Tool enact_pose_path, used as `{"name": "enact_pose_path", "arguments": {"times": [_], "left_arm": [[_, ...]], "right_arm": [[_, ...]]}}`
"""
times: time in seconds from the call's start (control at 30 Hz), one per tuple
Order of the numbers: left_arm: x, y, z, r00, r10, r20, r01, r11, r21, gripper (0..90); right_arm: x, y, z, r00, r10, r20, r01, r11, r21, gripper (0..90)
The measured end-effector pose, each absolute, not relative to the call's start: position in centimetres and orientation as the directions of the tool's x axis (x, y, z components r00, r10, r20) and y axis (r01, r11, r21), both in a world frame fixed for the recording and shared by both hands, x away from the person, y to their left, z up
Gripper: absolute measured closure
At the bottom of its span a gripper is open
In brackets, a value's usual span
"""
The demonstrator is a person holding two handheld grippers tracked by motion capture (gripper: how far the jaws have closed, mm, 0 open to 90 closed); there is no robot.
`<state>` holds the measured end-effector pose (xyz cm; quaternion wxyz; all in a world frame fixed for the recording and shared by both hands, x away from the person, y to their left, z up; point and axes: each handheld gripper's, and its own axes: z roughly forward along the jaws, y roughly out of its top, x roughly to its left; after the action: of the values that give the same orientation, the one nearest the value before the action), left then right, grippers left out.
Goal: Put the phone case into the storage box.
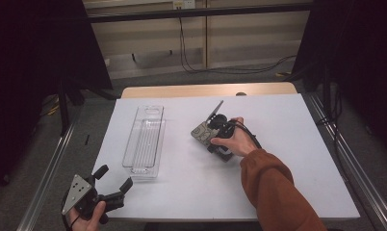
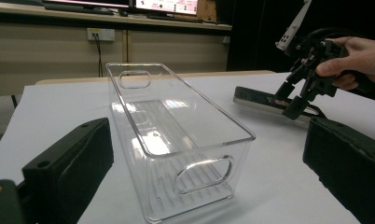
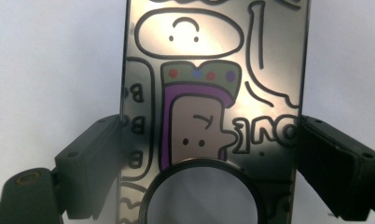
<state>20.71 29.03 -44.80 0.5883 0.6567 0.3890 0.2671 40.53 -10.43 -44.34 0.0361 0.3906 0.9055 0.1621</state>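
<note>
- The right tool is pointing down at the middle of the white surface, a bit toward its far edge.
- Right under it lies a flat phone case with a cartoon drawing and a round ring on it.
- In the right tool's own view, the case lies between its two black jaws. The long sides of the case run straight away from the tool, so the jaws stand one on each long side.
- The jaws are wide apart and sit right at the case's edges. I cannot tell if the pads press on it yet, so I think the grab is only about to happen.
- From the left tool's view the case is a thin dark bar lying flat on the surface, with the right tool just above it.
- The left tool hangs at the near left corner of the surface. Its jaws are wide open and hold nothing.
- A clear plastic bin lies between the two tools, toward the left edge. Its long side runs from the near edge to the far edge, and it is empty.
- The right tool is much nearer to the case. I think the case will need to move left to reach the bin.
</note>
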Motion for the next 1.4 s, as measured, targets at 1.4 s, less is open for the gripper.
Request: {"name": "enact_pose_path", "arguments": {"times": [1.4], "left_arm": [[20.9,28.8,-44.4,0.587,0.807,-0.067,0.202,-0.066,0.977,2.1]], "right_arm": [[37.4,-13.9,-40.8,-0.800,0.598,0.051,0.521,0.649,0.554,11.9]]}}
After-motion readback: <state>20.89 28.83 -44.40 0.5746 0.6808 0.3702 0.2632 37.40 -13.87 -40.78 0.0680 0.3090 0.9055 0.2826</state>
